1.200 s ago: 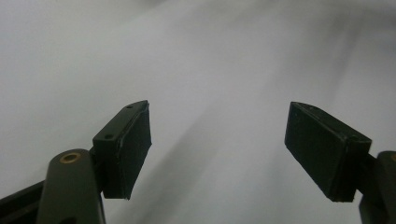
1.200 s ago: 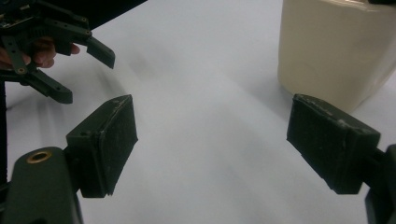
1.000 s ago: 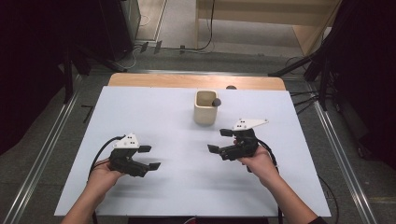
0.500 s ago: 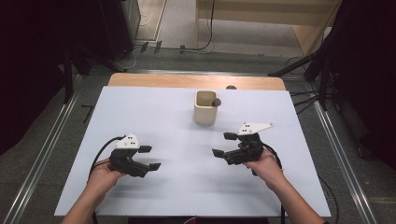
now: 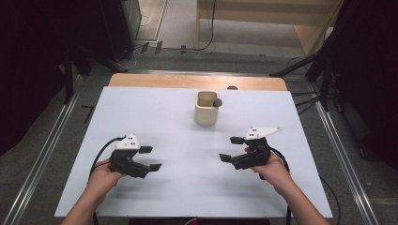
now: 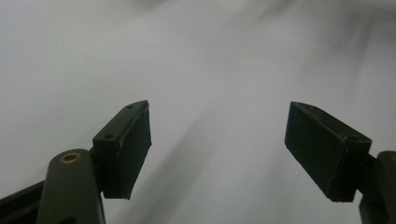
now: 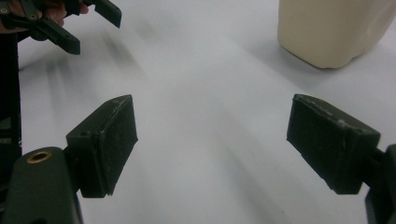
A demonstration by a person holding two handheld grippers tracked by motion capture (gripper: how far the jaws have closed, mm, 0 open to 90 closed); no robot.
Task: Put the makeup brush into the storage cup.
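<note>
High view: one cream square ceramic cup [image 5: 207, 108] stands far centre on the white desk [image 5: 155, 112], one dark round-headed item [image 5: 217, 102] at its rim. Two tools: the left tool [image 5: 151, 158] and the right tool [image 5: 232, 149], both spread, empty.

Left gripper view: jaws apart over bare desk.

Right gripper view: the cup sits far right; approach level, jaws wide.

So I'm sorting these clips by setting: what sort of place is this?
Probably a lab or recording workspace, not a home: a white-topped table framed by metal floor rails, with black curtains at the sides and cables trailing across the floor beyond.
</note>
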